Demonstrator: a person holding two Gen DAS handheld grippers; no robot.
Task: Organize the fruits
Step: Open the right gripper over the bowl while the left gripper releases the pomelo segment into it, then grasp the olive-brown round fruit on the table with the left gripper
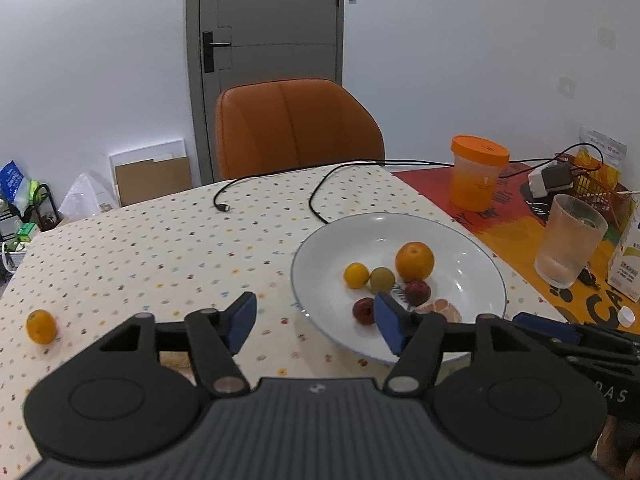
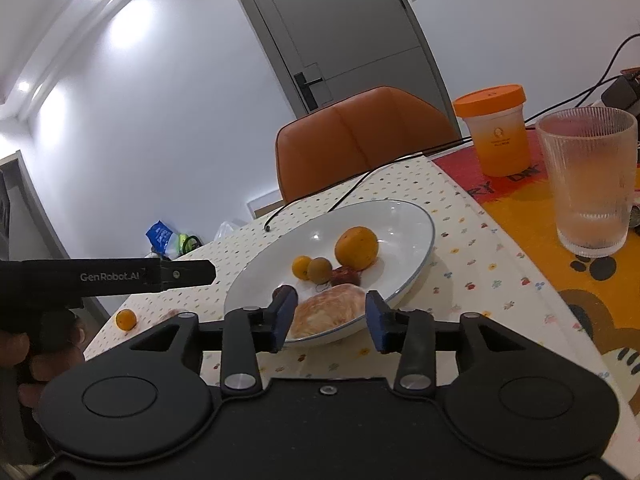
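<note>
One bench (image 1: 160, 240) in a dotted cloth carries everything, and near its right-hand side sits the white plate (image 1: 472, 264) where the fruit is being gathered. On the plate lie a large orange (image 1: 415, 261), a peeled citrus (image 2: 330, 314) at the near rim, two dark red fruits (image 1: 418, 293), a greenish fruit (image 1: 382, 280) and a small yellow one (image 1: 356, 275). Off to the left, well apart from the plate, a small orange (image 1: 41, 326) lies alone on the cloth; I judge this the piece to collect next.

To do that well, the left tool (image 1: 316, 322), whose jaws stand about half open with nothing between them, should swing left, straddle the small orange evenly and close gently, since round fruit rolls. It is pitched moderately downward over the plate's near-left rim.

The right tool (image 2: 327, 320) points slightly downward at the plate's near edge, its jaws partly open on either side of the peeled citrus; its pads look clear of it, so nothing is gripped.
</note>
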